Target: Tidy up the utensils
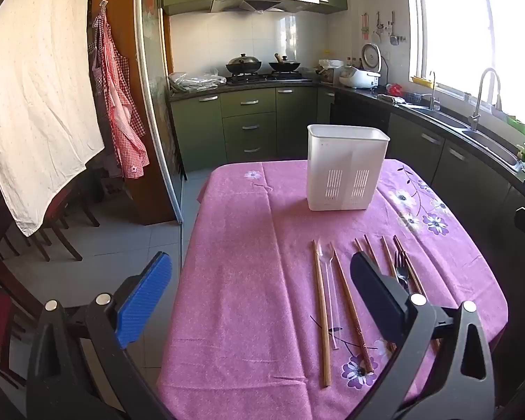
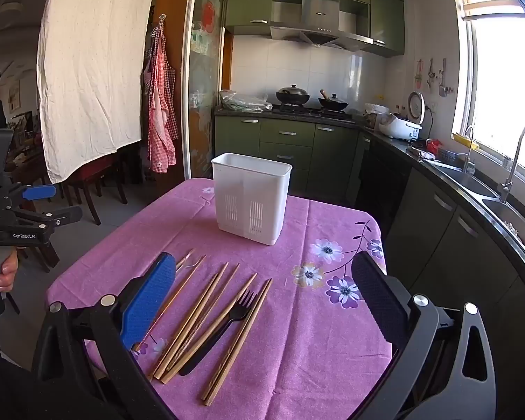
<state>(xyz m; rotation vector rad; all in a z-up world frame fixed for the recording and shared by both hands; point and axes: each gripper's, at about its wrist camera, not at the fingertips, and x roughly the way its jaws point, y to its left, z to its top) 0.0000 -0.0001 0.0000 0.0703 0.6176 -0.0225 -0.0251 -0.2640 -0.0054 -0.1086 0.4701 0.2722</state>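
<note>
Nothing sorted yet: chopsticks, fork lay on near surface; far holder w/o utensils showing. Left tool, right tool both wide apart, nothing held.

Black gripper frames, silver screws; fingers blue-padded, black-padded.

A: Where's the white plastic slotted utensil holder?
B: Upright on the pink floral tablecloth, far side. Wooden chopsticks lie spread in front of it, near edge.
A: Forks?
B: Black plastic fork lies among the right-hand chopsticks; clear plastic fork between the two leftmost.
</note>
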